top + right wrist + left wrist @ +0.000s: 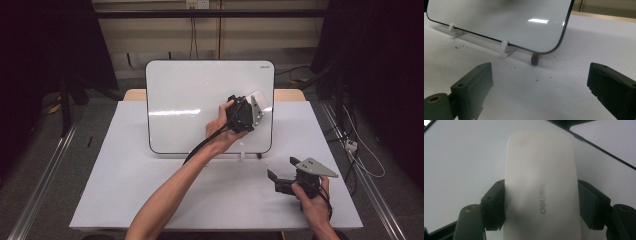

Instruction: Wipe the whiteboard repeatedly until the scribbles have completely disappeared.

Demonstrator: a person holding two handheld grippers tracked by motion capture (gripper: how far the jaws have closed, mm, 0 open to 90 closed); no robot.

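- The bench (150, 190) carries a whiteboard (200, 100) propped up on small white clip feet (505, 47), leaning back away from me; its face looks wiped clean, with just a band of glare across it
- My left claw (255, 107) is up against the right part of that face, clenched on a white board eraser (540, 182) marked "deli"; both black pads (495, 205) press its long sides
- The eraser's long axis runs straight out from the claw, so its far end leads, up and to the right toward the board's right edge; in the left claw's view the board's black rim passes just beyond the eraser's tip
- I judge that any further stroke has to run along the board's face, since that right edge is near
- My right claw (282, 170) hangs released low over the bench at the right, nothing between its jaws, well apart from the eraser, so the left hand is the nearer one
- A small red-and-dark block (534, 59) sits on the bench by the board's lower right corner, with tiny specks nearby
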